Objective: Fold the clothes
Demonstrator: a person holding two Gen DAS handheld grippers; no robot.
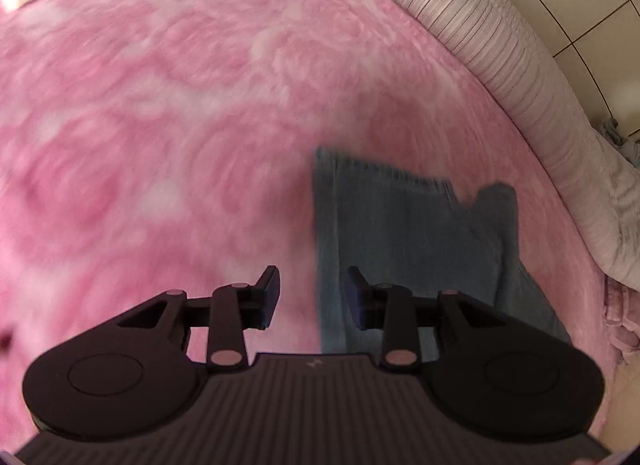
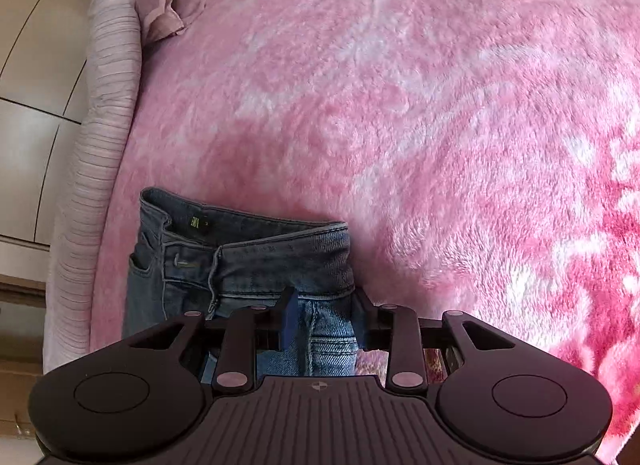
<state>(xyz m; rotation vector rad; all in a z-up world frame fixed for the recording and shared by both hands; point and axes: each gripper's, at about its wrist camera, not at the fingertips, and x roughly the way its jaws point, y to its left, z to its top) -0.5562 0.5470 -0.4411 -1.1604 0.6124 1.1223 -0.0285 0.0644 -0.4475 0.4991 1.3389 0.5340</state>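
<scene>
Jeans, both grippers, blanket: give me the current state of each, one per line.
jeans: lying flat on the blanket, waistband open at the top, held by neither gripper.
left gripper: open, holding nothing, over the edge of the denim.
right gripper: open, holding nothing, jaws apart over the jeans' side edge.
pink blanket: spread out under the jeans.

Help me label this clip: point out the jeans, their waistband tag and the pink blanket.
jeans (image 2: 256, 265), right wrist view, front panel.
waistband tag (image 2: 197, 227), right wrist view, its face.
pink blanket (image 2: 440, 125), right wrist view, bare plush.
</scene>
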